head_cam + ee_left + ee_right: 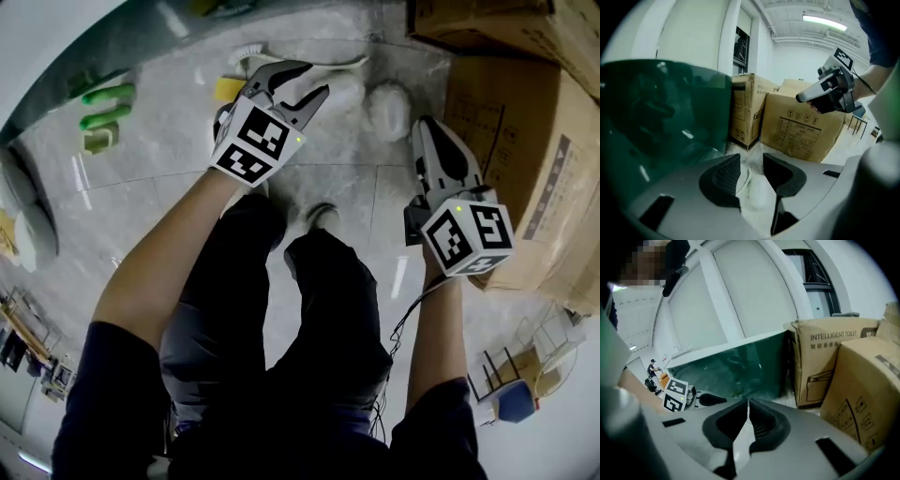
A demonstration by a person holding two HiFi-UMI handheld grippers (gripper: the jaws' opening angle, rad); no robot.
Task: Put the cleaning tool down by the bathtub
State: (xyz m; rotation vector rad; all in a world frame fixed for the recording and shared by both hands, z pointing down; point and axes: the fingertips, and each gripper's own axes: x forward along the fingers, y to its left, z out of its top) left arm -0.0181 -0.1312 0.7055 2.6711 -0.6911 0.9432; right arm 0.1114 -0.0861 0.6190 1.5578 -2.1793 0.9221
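The cleaning tool, a white long-handled brush (309, 64), lies on the pale stone floor beside the dark green bathtub wall (75, 66). My left gripper (314, 80) hangs just above it with its jaws wide open and nothing between the pads. In the left gripper view the white brush (757, 190) rests on the floor below the gap of the left gripper (751, 161), with the bathtub (656, 117) at the left. My right gripper (424, 124) is off to the right, shut and empty. Its closed tips show as the right gripper (748, 401) facing the bathtub (736, 366).
Large cardboard boxes (525, 159) stand close on the right and at the top right corner, also seen as boxes (801, 126) and boxes (829, 362). A white rounded object (387, 108), a yellow sponge (228, 89) and green items (108, 103) lie on the floor. The person's legs fill the middle.
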